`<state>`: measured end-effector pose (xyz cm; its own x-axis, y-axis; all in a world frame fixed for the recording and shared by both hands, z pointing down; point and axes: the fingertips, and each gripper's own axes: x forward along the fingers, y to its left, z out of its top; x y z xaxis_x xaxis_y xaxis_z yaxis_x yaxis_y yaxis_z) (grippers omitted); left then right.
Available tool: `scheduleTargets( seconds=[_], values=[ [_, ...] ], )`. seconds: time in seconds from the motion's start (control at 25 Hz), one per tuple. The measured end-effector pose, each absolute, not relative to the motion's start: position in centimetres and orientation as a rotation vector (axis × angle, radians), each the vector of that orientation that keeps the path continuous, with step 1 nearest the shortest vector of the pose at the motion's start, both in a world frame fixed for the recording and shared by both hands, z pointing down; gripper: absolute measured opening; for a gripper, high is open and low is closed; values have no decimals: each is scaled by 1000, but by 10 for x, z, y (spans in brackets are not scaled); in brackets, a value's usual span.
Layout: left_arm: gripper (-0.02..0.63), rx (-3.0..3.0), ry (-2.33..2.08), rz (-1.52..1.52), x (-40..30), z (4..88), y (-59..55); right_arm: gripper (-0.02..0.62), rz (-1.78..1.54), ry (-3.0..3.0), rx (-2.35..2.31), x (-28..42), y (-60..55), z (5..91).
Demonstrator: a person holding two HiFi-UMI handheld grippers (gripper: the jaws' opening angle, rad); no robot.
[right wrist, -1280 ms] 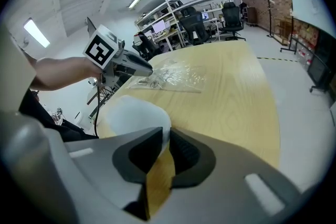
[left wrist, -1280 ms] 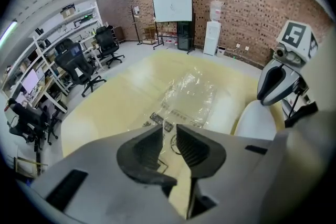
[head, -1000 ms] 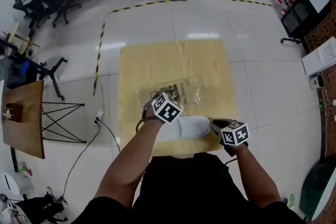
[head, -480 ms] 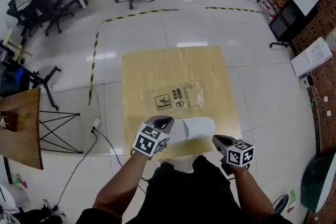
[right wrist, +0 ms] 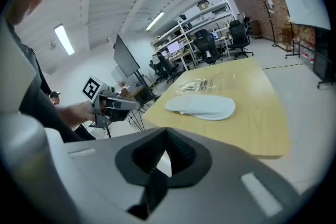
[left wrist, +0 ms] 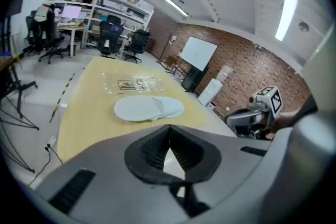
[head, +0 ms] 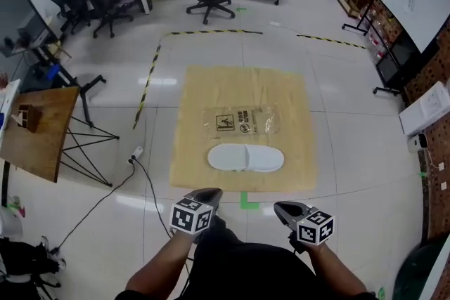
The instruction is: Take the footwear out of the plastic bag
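Wooden table (head: 190, 91) bears white slippers (head: 245, 158) ahead of the left gripper (head: 207, 194) and right gripper (head: 285, 209), both pressed together and empty, plastic bag (head: 242, 121) lying just beyond.

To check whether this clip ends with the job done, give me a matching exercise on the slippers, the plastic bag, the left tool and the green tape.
Things:
1. slippers
2. plastic bag
3. left tool
4. green tape

Places or states:
a. stuck on the floor just off the table's near edge
b. lying flat on the table, on the far side of the footwear
c. side by side on the table, outside the bag
d. held off the table, jaws together, nothing between them

Pairs: 1-c, 2-b, 3-d, 4-a
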<state>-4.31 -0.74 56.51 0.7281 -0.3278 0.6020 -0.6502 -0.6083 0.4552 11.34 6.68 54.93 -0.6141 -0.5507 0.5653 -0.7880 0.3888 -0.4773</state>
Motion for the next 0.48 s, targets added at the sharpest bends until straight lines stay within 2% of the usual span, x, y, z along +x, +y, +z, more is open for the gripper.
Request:
scheduleTargets(
  seconds=[0.24, 0.48],
  values=[
    [8, 2264, -924, 429, -20, 517, 74, 2, 1124, -2640, 1209, 144, 137, 488],
    [8, 2300, -895, 584, -25, 509, 194, 2, 1116, -2642, 1157, 143, 202, 495]
  ],
)
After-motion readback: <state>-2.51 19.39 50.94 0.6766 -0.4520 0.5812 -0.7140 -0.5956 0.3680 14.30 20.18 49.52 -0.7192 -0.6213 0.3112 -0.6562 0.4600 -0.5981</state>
